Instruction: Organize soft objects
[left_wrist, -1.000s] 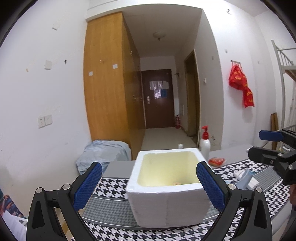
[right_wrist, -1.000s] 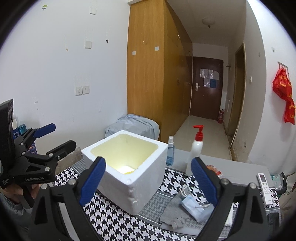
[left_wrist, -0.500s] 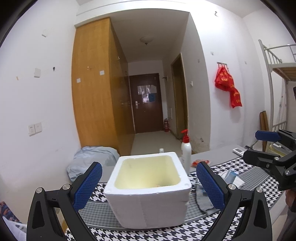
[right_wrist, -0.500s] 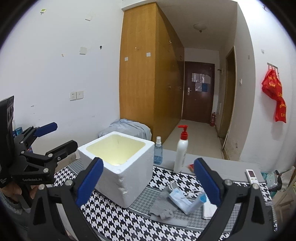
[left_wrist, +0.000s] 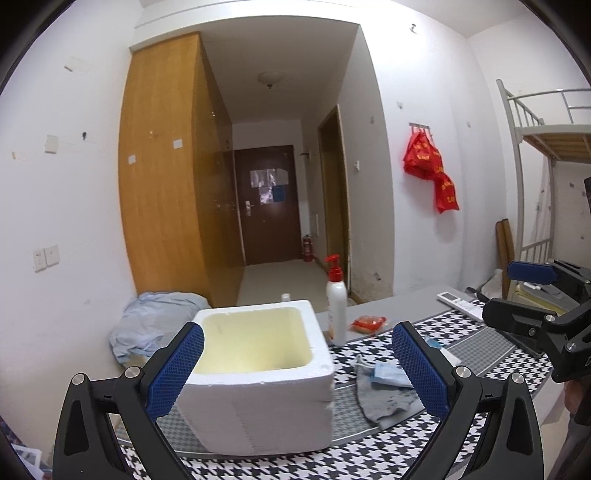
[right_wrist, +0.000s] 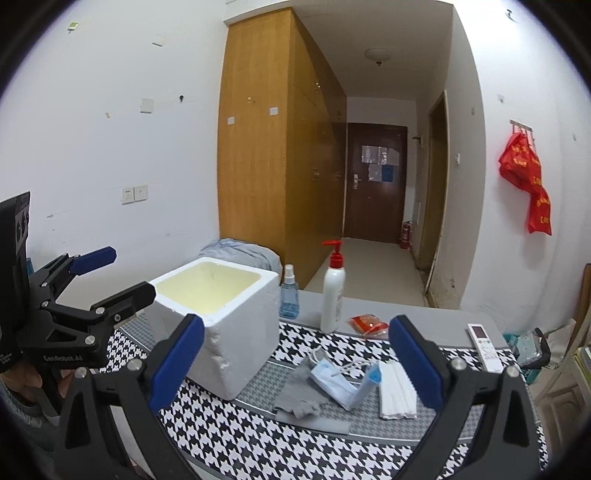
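Compared with a second ago, both cameras have drawn back and swung toward the right end of the table: in the left wrist view the white foam box (left_wrist: 258, 373) filled the space between the fingers then, and now it sits left of centre, with the soft things and a remote control in sight. The left gripper (left_wrist: 295, 369) is spread wide with nothing between its pads. The right gripper (right_wrist: 295, 365) has just been opening a little further and also stands wide, holding nothing. Counted on the houndstooth mat (right_wrist: 240, 439): one foam box, open-topped — its inside pale yellow; one grey glove (right_wrist: 299, 395) lying flat just right of the box; one blue face mask (right_wrist: 332, 380) resting partly on the glove, its ear loops loose; one folded white cloth (right_wrist: 397, 389) just beside the mask, with what looks like a second folded blue piece (right_wrist: 367, 384) propped between them, though I cannot tell what it is. Behind these stand one white pump bottle (right_wrist: 332, 295) with a red head and one small blue spray bottle (right_wrist: 287, 295) touching the back of the box. One red packet (right_wrist: 367, 323) lies near the pump bottle, and one white remote control (right_wrist: 484, 345) at the mat's far right — well apart from the soft things.
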